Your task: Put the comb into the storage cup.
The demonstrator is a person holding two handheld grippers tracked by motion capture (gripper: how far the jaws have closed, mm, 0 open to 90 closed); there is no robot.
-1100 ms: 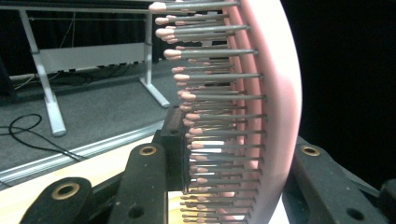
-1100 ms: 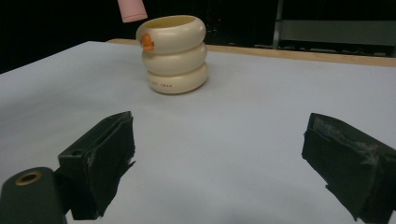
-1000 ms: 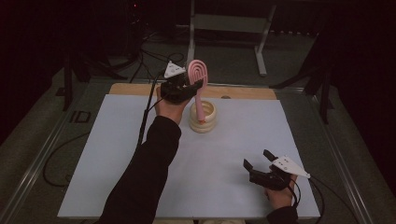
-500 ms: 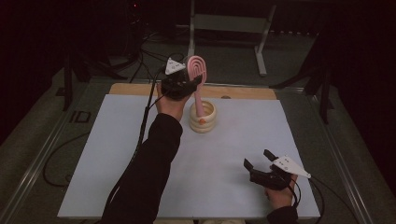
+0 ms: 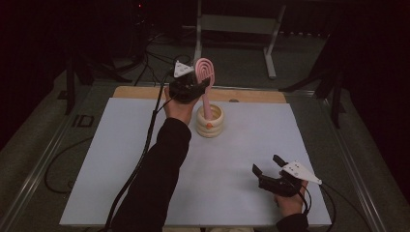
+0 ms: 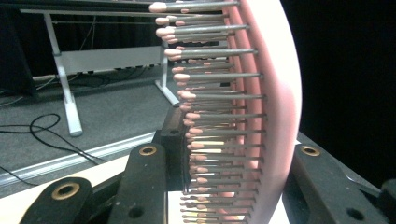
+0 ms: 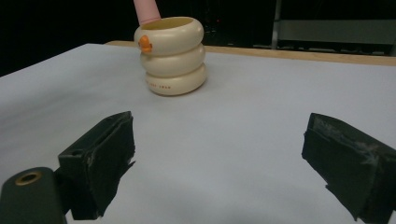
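Tongs of the left hand (image 5: 202,86) pinch a pink hairbrush (image 5: 205,72) by its bristled head, handle down in a cream ringed cup (image 5: 210,122) at the table's (image 5: 121,159) far middle. Right tongs (image 5: 269,166) rest spread, holding nothing.

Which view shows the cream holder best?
The right gripper view: the cream holder stands whole and close, stacked rings and orange mark plain. The high view shows it small, with the pink brush standing in it.

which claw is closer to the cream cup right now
Left. The left claw grips the pink brush directly above the cream cup, with the handle down inside it. The right claw sits open near the table's front edge, well away from the cup.
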